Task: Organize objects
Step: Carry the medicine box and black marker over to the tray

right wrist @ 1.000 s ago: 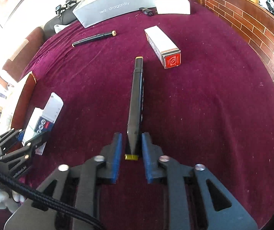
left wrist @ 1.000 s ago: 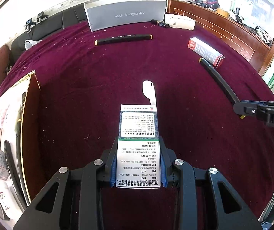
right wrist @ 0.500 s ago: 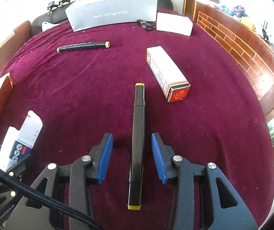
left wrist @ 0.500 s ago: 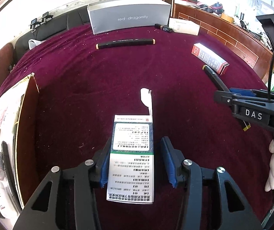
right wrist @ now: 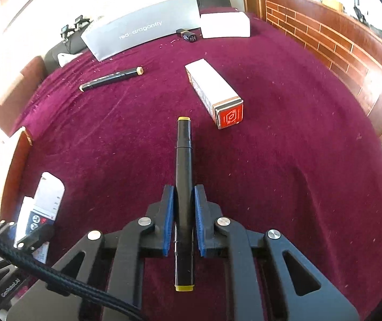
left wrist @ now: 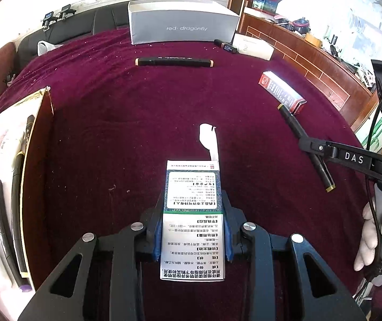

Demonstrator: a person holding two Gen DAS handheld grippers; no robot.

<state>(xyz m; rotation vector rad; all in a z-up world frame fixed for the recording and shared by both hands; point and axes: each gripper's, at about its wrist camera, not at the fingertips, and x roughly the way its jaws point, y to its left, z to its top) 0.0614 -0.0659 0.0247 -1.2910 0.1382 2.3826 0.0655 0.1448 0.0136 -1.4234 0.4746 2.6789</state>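
Note:
My left gripper (left wrist: 193, 230) is shut on a white and green medicine box (left wrist: 193, 208) with an open flap, held over the maroon tablecloth (left wrist: 126, 123). My right gripper (right wrist: 183, 208) is shut on a black marker with yellow ends (right wrist: 183, 165), which points away along the fingers. The same marker (left wrist: 306, 144) and the right gripper show at the right of the left wrist view. The medicine box (right wrist: 44, 203) shows at the lower left of the right wrist view.
A cardboard box (left wrist: 9, 176) holding pens and tubes stands at the left. A second black marker (left wrist: 173, 62), a red and white carton (right wrist: 213, 93), a grey shoe box (left wrist: 180, 25), a white box (right wrist: 224, 24) and a small dark item (right wrist: 189, 37) lie farther back.
Both grippers were open around their objects half a second ago and have closed on them. The right gripper has slid forward along the marker.

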